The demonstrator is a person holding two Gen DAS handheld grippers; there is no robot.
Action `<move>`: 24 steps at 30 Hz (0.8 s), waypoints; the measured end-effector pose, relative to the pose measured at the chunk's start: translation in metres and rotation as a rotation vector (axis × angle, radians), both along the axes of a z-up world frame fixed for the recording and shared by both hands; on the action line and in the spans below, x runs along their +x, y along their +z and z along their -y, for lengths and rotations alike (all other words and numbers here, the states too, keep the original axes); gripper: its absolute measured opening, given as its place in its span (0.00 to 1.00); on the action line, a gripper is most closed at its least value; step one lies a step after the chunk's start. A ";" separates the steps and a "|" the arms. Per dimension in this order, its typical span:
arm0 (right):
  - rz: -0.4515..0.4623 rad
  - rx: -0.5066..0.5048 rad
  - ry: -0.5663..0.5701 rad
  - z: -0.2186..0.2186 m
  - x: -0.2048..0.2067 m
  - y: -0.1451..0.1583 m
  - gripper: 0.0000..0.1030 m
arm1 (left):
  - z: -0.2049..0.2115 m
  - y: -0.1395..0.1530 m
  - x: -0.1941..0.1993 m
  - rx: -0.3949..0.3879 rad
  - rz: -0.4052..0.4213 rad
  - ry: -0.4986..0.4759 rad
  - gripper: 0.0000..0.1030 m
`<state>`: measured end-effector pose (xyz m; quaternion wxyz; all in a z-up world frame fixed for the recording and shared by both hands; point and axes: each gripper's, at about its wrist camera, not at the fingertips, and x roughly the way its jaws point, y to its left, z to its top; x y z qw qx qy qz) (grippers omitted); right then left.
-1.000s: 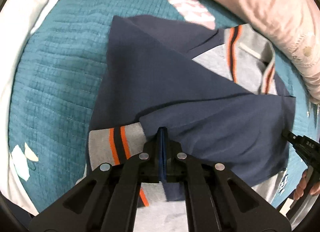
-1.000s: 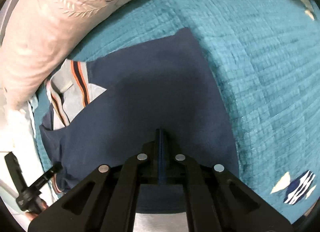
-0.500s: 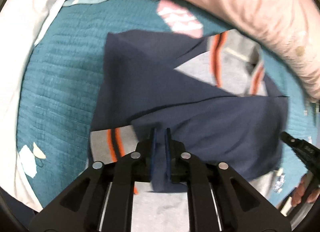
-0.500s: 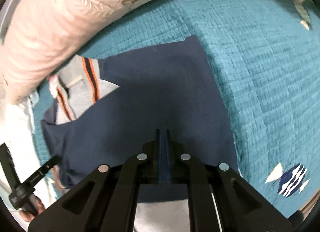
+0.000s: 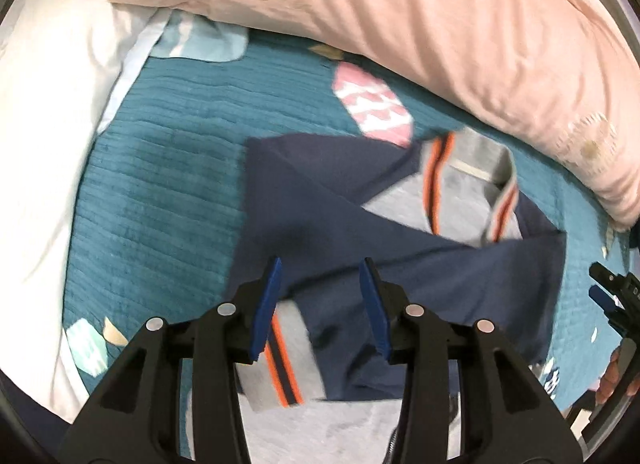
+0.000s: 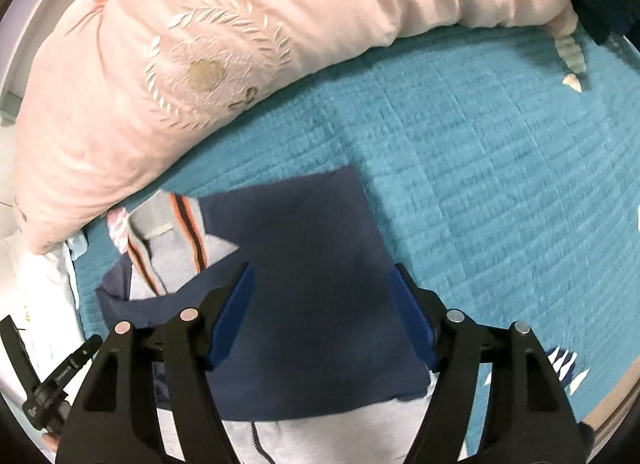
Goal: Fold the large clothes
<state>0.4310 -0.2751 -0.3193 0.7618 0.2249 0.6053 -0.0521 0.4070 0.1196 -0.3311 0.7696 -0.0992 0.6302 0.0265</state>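
A navy sweater (image 5: 360, 223) with grey, orange-striped collar (image 5: 468, 183) and cuff (image 5: 280, 360) lies folded on the teal quilt (image 5: 160, 191). My left gripper (image 5: 320, 276) hovers above its near edge, jaws opening, nothing between the blue pads. In the right wrist view the same sweater (image 6: 312, 264) lies flat below my right gripper (image 6: 322, 284), whose jaws are opening wide and hold nothing. The collar (image 6: 172, 240) shows at the left. Each gripper appears at the edge of the other's view, right gripper (image 5: 604, 296) and left gripper (image 6: 48, 376).
A large pink pillow (image 5: 400, 15) runs along the far side of the quilt (image 6: 500, 183). White bedding (image 5: 48, 123) lies at the left. A grey garment (image 6: 320, 436) sits under the sweater's near edge. Small patterned patches (image 5: 372, 103) dot the quilt.
Both grippers let go of the navy fabric, opened and rose away from the sweater. The folded sweater now lies loose on the quilt.
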 end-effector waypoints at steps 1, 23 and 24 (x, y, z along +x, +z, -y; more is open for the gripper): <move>-0.004 0.006 -0.002 0.003 0.006 -0.003 0.64 | -0.006 -0.002 0.005 -0.002 -0.007 0.008 0.40; -0.126 -0.022 -0.032 0.032 0.073 -0.079 0.60 | -0.058 -0.069 0.087 -0.024 -0.111 0.133 0.53; -0.130 -0.026 -0.031 0.031 0.074 -0.081 0.60 | -0.057 -0.071 0.088 -0.022 -0.111 0.134 0.53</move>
